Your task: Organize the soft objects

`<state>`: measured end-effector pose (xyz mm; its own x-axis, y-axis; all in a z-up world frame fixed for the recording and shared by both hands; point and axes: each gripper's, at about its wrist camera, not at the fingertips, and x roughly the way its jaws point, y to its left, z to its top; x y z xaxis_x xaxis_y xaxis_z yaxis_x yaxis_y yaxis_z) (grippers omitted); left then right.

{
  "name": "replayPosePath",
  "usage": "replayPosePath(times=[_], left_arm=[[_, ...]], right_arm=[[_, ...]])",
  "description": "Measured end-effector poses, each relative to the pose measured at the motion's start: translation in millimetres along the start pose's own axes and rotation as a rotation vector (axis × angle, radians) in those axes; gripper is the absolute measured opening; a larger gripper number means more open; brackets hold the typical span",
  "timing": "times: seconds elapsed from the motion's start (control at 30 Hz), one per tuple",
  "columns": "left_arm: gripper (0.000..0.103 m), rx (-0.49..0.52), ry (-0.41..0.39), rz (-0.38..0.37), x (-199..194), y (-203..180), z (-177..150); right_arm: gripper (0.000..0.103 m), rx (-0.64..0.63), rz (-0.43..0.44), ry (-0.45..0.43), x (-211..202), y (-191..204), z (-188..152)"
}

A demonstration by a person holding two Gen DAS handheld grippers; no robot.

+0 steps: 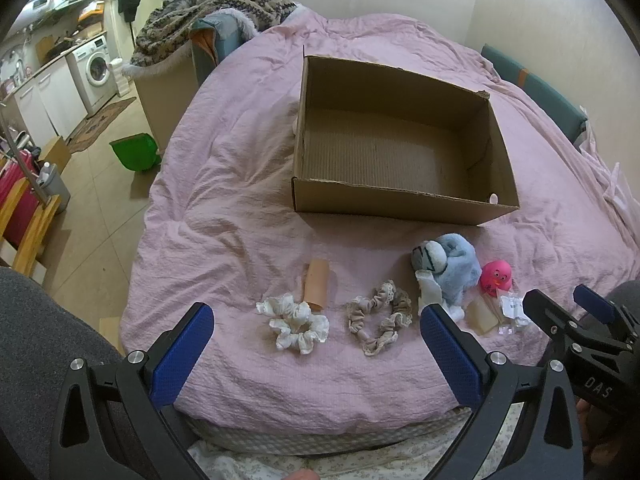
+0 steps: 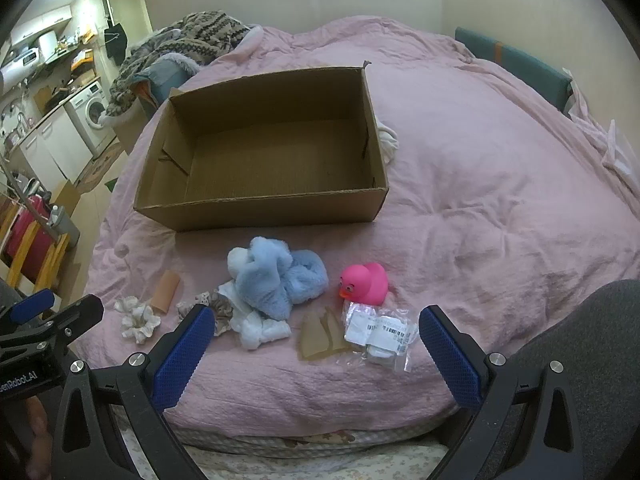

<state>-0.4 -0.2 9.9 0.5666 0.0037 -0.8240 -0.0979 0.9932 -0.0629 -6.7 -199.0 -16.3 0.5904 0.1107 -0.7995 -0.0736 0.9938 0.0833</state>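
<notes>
Left gripper (image 1: 316,338): fingers spread wide apart, holding nothing, hovering over the near edge of the bed; the white scrunchie and the beige scrunchie lie between its blue pads (image 1: 182,354).
Right gripper (image 2: 316,340): fingers equally wide apart and empty, above the same near edge; it also shows at the right rim of the left wrist view (image 1: 568,308).
White scrunchie (image 1: 294,324): flat on the cover, touching the lower end of the peach tube (image 1: 316,282).
Beige scrunchie (image 1: 380,322): just right of the white one, a strip of bare cover between them.
Blue plush toy (image 2: 272,280): crumpled heap with a white cloth part at its near side, overlapping the beige scrunchie's edge in the right wrist view.
Pink rubber duck (image 2: 365,283): upright, just right of the plush, touching the clear plastic packet (image 2: 378,336) in front of it.
Tan translucent piece (image 2: 318,338): flat, between the plush's white part and the packet.
Cardboard box (image 2: 260,210): open-topped, nothing inside, beyond the row of items with a band of bare cover between; a white bundle (image 2: 390,140) pokes out behind its right wall.
Pink bed cover (image 2: 500,200): wrinkled; a broad unoccupied stretch lies right of the box and duck.
Bed's left edge: drops to a tiled floor with a green bin (image 1: 134,152).
</notes>
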Motion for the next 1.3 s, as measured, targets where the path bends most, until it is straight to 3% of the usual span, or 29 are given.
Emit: replayPosePath(times=[0.3,0.5,0.8,0.97,1.1,1.13,1.2,1.27,1.3], left_arm=[[0.103,-0.005,0.020,-0.015,4.0,1.0,-1.6],[0.103,0.004,0.068,0.008,6.9,3.6,9.1],[0.103,-0.006,0.264,0.066,45.1,27.3,44.0],[0.102,-0.021,0.406,0.029,81.8,32.4,41.8],[0.077,-0.060,0.549,-0.033,118.5,32.3,28.6],[0.075,-0.072,0.576,-0.043,127.2,32.1,24.4],[0.073,-0.074,0.585,-0.028,138.1,31.7,19.0],[0.063,-0.077,0.597,-0.005,146.1,32.3,13.3],[0.050,-0.086,0.606,-0.011,148.9,33.5,10.3]], right_arm=[[0.103,0.016,0.009,0.011,1.8,-1.8,2.5],[0.103,0.054,0.101,0.078,3.8,-6.1,14.9],[0.103,0.140,0.284,0.276,33.4,-16.3,52.5],[0.103,0.132,0.293,0.298,51.7,-18.3,66.8],[0.103,0.154,0.299,0.317,65.5,-22.2,71.0],[0.103,0.161,0.300,0.325,68.6,-23.1,70.5],[0.103,0.170,0.303,0.340,74.4,-25.8,69.0],[0.103,0.173,0.303,0.356,78.7,-28.3,68.1],[0.103,0.172,0.302,0.361,80.3,-28.9,67.3]])
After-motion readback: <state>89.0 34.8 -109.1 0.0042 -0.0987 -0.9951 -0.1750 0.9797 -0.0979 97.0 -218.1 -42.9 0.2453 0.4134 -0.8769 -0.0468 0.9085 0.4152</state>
